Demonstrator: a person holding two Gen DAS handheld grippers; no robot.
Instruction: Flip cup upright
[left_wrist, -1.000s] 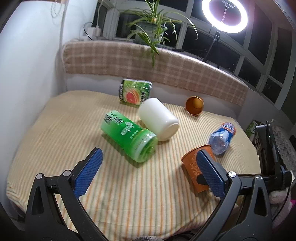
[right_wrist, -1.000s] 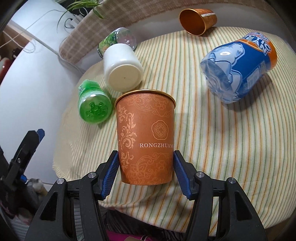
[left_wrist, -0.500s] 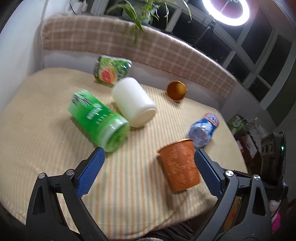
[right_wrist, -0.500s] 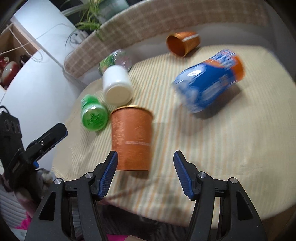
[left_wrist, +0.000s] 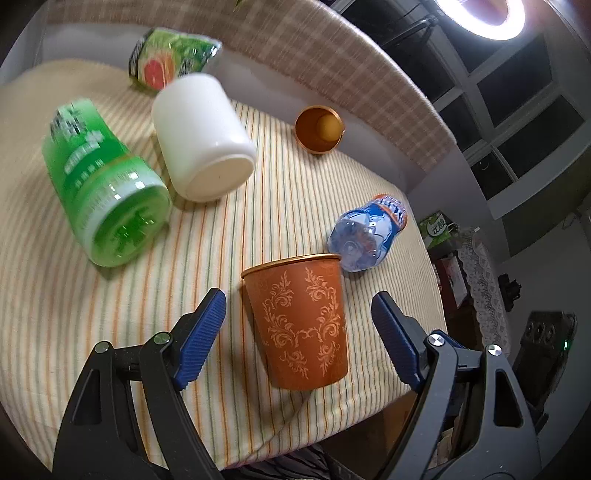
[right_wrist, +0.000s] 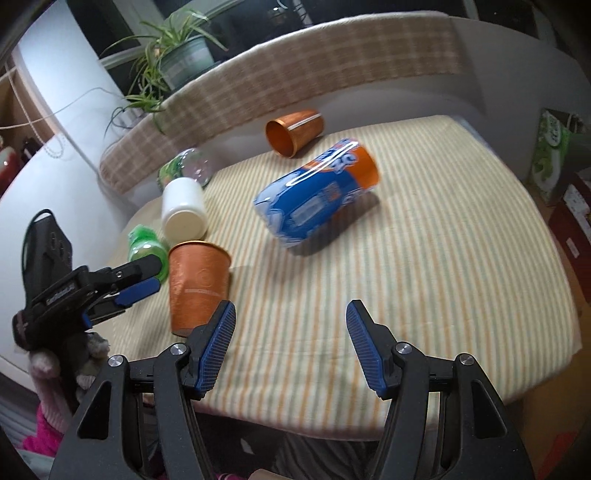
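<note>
Your orange paper cup stands upright near the table's 6 o'clock edge, so that flip looks done. Your left gripper brackets it, wide open, not touching. Your right gripper is open, empty. A second cup lies sideways at 12 o'clock.

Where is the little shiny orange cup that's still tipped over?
The tipped cup lies on its side at the table's far edge by the checked cushion, just behind the blue bottle.
</note>
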